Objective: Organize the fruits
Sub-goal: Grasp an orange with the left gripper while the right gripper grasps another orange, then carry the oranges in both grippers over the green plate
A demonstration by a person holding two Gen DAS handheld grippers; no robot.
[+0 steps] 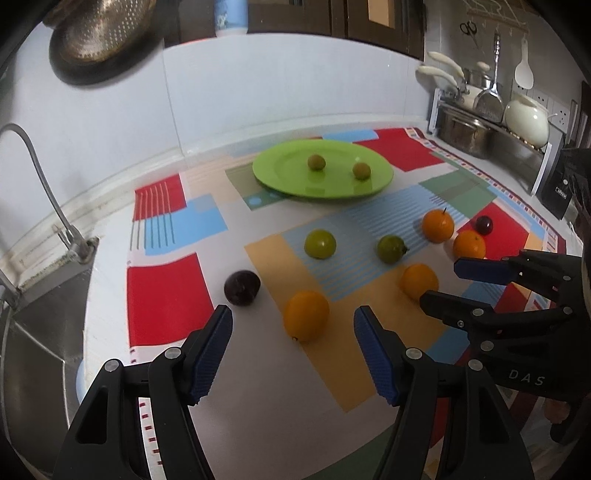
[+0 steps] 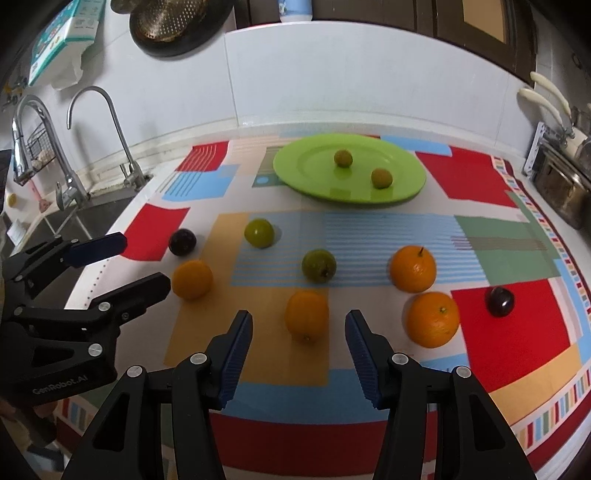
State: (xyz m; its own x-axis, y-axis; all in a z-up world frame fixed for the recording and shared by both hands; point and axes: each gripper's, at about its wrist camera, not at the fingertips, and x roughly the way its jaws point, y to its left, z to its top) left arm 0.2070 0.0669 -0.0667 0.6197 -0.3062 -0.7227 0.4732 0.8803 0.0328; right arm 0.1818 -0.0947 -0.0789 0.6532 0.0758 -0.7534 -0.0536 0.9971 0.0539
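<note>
Hovering, both grippers spread, nothing pinched. Left gripper (image 1: 293,319): orange (image 1: 306,315) just ahead between jaw tips, plum (image 1: 242,287) beyond left jaw. Right gripper (image 2: 299,321): another orange (image 2: 306,316) between tips. Farther out, green plate (image 2: 399,162) holds two small fruits.

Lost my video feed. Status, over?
Left gripper and right gripper open, empty. Two small fruits on green plate; eight loose on mat. Nearest orange ahead, path clear.

A home kitchen is shown: a sink faucet (image 2: 110,122) at nine o'clock, pots on a rack (image 1: 491,129) at two o'clock, a colander (image 1: 99,29) hung at eleven.
</note>
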